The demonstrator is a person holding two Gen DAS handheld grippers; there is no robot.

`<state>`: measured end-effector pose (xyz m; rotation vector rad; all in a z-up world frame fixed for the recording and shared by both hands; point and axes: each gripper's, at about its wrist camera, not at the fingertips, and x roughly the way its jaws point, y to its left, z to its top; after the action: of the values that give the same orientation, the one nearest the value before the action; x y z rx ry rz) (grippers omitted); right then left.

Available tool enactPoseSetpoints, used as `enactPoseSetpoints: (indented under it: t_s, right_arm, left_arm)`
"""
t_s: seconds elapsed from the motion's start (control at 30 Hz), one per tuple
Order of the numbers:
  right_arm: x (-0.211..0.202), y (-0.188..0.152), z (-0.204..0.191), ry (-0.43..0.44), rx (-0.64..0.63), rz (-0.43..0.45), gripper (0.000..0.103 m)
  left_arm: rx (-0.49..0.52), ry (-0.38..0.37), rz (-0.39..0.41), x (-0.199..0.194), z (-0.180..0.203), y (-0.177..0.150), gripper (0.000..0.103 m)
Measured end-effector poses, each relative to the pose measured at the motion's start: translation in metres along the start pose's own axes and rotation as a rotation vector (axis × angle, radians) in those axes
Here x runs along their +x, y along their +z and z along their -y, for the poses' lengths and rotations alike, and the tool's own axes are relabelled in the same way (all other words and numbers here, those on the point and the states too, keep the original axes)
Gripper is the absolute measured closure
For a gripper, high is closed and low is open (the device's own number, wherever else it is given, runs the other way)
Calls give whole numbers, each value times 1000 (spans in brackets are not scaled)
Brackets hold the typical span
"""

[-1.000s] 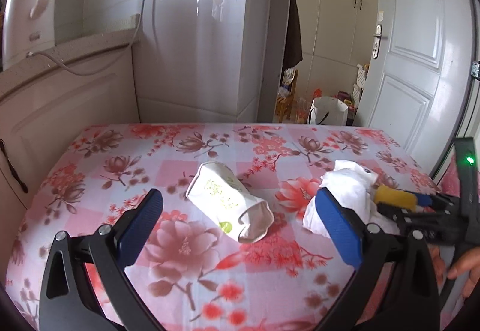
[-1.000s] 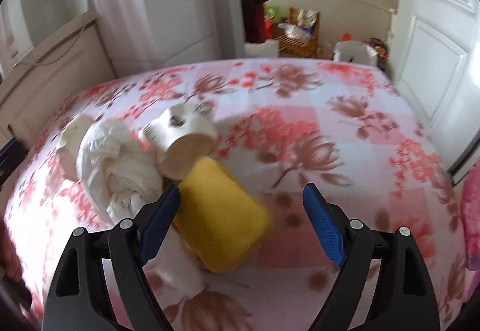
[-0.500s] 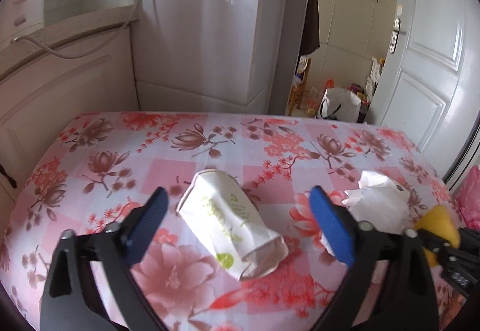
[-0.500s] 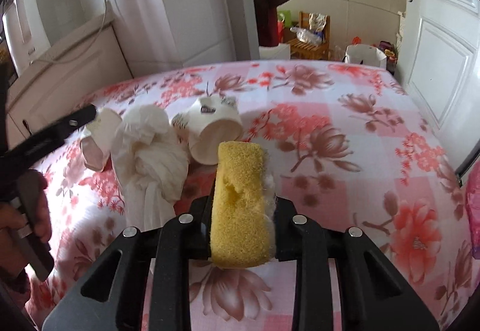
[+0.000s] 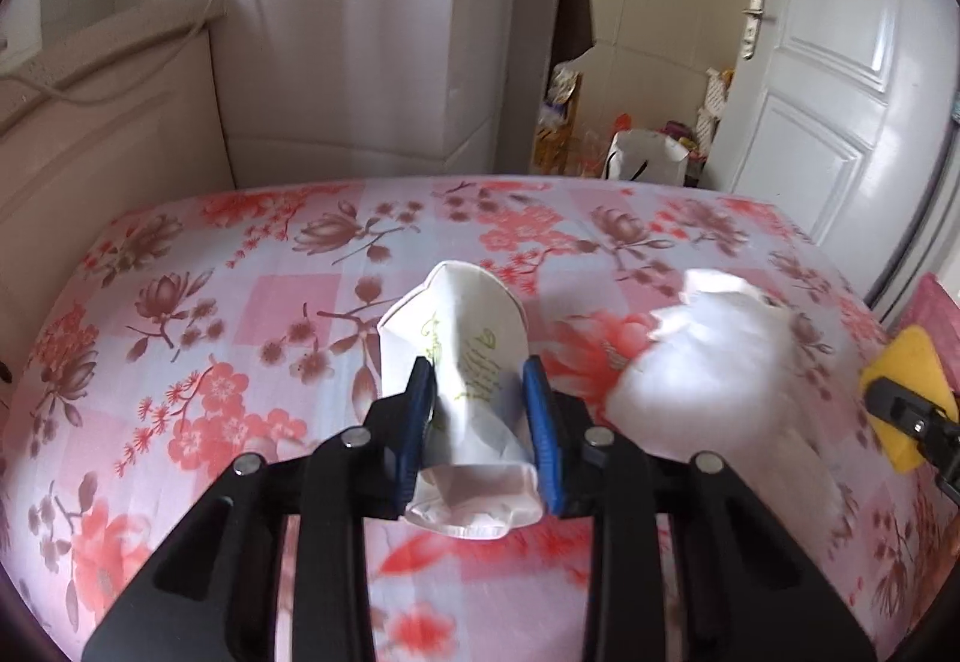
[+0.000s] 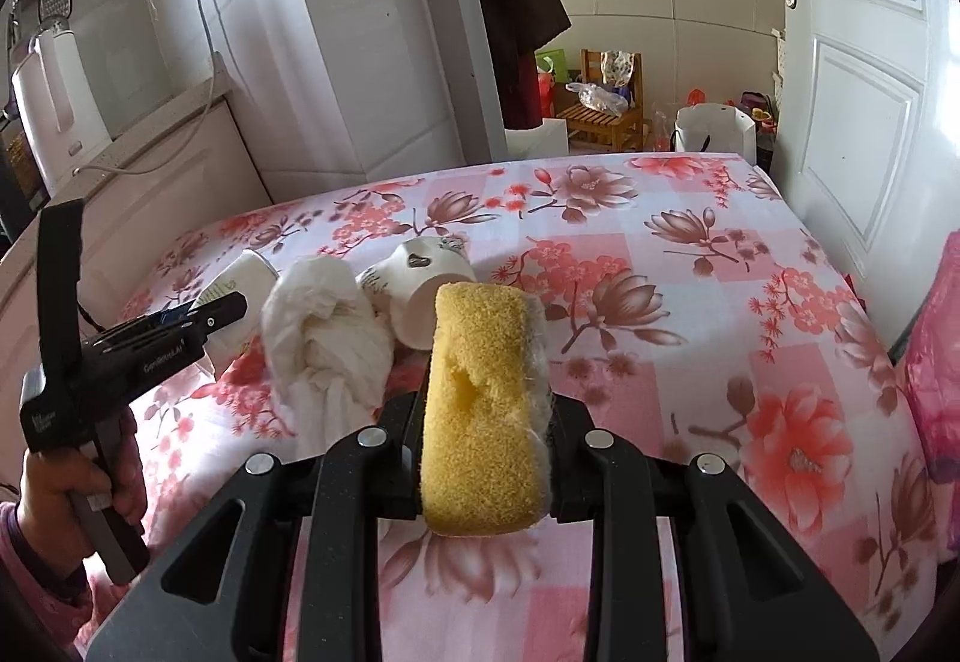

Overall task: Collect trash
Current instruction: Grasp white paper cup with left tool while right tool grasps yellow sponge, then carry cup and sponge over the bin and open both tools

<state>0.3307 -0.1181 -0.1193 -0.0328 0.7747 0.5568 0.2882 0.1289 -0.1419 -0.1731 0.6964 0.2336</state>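
Observation:
A crushed white paper cup (image 5: 462, 326) with green print lies on its side on the floral table (image 5: 240, 302). My left gripper (image 5: 477, 368) is closing on it, its blue pads squeezing the cup's sides. A crumpled white tissue (image 5: 708, 350) sits just right of it. My right gripper (image 6: 486, 398) is shut on a yellow sponge (image 6: 480, 338), held above the cloth. Behind the sponge lies a second white cup (image 6: 420, 296) with a heart print, next to the tissue (image 6: 324, 326). The left gripper (image 6: 222, 311), held by a hand (image 6: 66, 494), shows at the left.
The table's far edge faces a white cabinet wall (image 5: 372, 32) and a white door (image 6: 864, 62). A counter (image 6: 150, 164) with a white appliance runs along the left. A white bag (image 6: 714, 128) and a wooden chair (image 6: 600, 104) stand on the floor beyond. Pink material (image 6: 936, 362) borders the right edge.
The left gripper went from wide open around the paper cup to squeezing it. The right gripper shut on the yellow sponge and lifted it off the cloth.

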Motion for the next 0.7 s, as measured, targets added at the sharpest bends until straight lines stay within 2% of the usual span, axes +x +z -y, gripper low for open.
enactPoseSetpoints:
  t_s: [0.27, 0.4, 0.7]
  right_arm:
    - [-47, -22, -11, -29, 1, 48, 75]
    - [-79, -33, -18, -42, -2, 81, 75]
    - [-162, -51, -41, -67, -42, 200, 75]
  left_arm:
    - [39, -54, 117, -68, 22, -15, 73]
    - [60, -104, 170, -108, 37, -27, 73]
    - [146, -152, 293, -189, 69, -53, 73]
